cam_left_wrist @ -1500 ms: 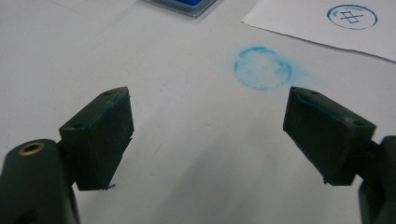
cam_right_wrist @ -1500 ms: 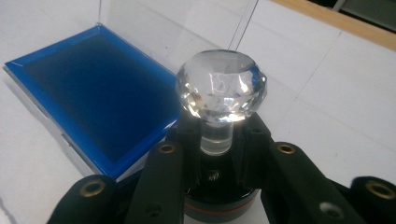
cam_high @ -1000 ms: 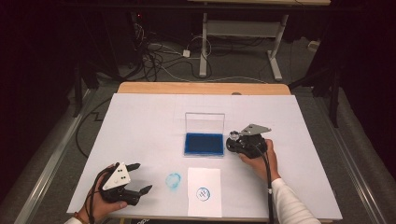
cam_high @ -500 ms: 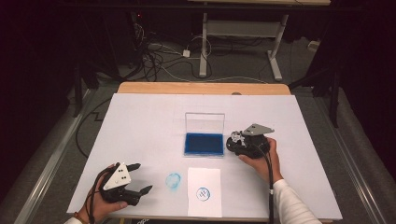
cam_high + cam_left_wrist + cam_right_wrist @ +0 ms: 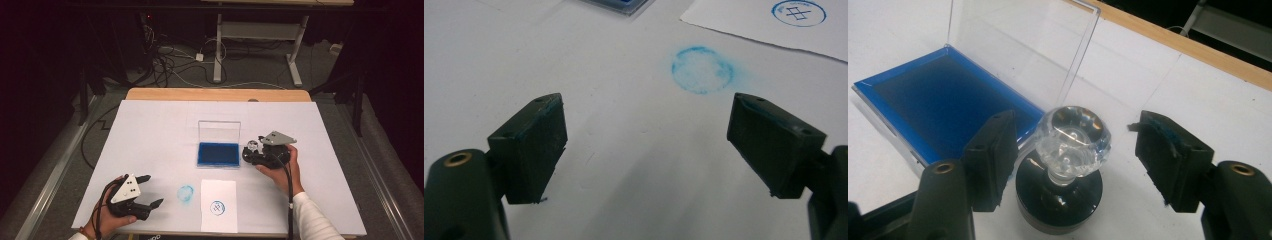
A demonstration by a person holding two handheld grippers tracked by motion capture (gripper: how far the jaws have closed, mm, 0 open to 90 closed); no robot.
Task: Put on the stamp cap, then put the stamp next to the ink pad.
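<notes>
The open ink pad (image 5: pixel 218 154), its clear lid (image 5: pixel 219 132) upright, holds blue ink; just right of it the right hand-held gripper (image 5: pixel 1073 150) stands spread around the stamp (image 5: pixel 1066 170), the left hand-held gripper (image 5: pixel 646 145) spread over bare worktop (image 5: pixel 150 130).

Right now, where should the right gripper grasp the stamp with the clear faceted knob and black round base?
Grip the clear faceted knob of the stamp, coming level from the side. It stands upright beside the blue ink pad, between the right gripper's open jaws; the narrow neck underneath should stop slipping.

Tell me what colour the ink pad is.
Deep blue: the ink pad shows best in the right gripper view.
</notes>
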